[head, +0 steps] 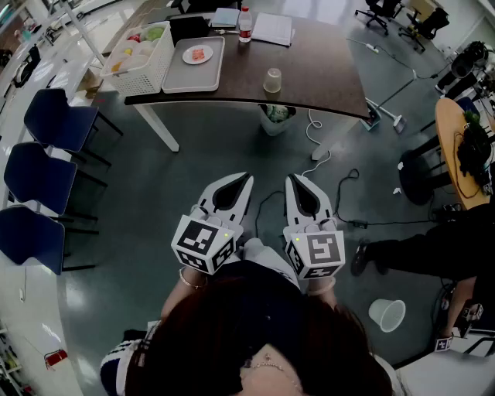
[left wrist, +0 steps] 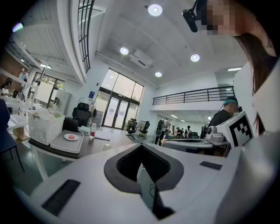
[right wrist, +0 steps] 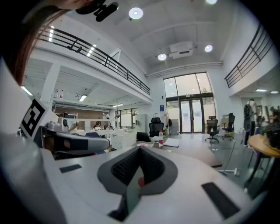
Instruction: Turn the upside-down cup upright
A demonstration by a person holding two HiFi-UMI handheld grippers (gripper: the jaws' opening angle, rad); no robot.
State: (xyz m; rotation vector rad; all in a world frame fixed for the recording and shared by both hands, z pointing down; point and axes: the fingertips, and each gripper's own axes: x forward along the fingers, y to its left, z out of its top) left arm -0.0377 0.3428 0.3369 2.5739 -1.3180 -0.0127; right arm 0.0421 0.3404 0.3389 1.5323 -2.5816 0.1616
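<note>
A pale translucent cup (head: 272, 80) stands upside down near the front edge of the dark table (head: 325, 69). It also shows small and far in the left gripper view, where the cup (left wrist: 106, 147) sits just left of the jaws. Both grippers are held close to my body over the floor, well short of the table. My left gripper (head: 248, 177) is shut with nothing in it, and my right gripper (head: 290, 178) is shut and empty beside it. The jaws of the left gripper (left wrist: 141, 145) and right gripper (right wrist: 140, 148) meet at their tips.
On the table stand a white basket (head: 143, 58), a grey tray (head: 193, 73) with a small plate (head: 198, 54), a bottle (head: 245, 23) and papers (head: 272, 29). Blue chairs (head: 58, 120) line the left. A bin (head: 276, 117), cables (head: 325, 162), a white bucket (head: 387, 313) and a person's legs (head: 433, 247) are around.
</note>
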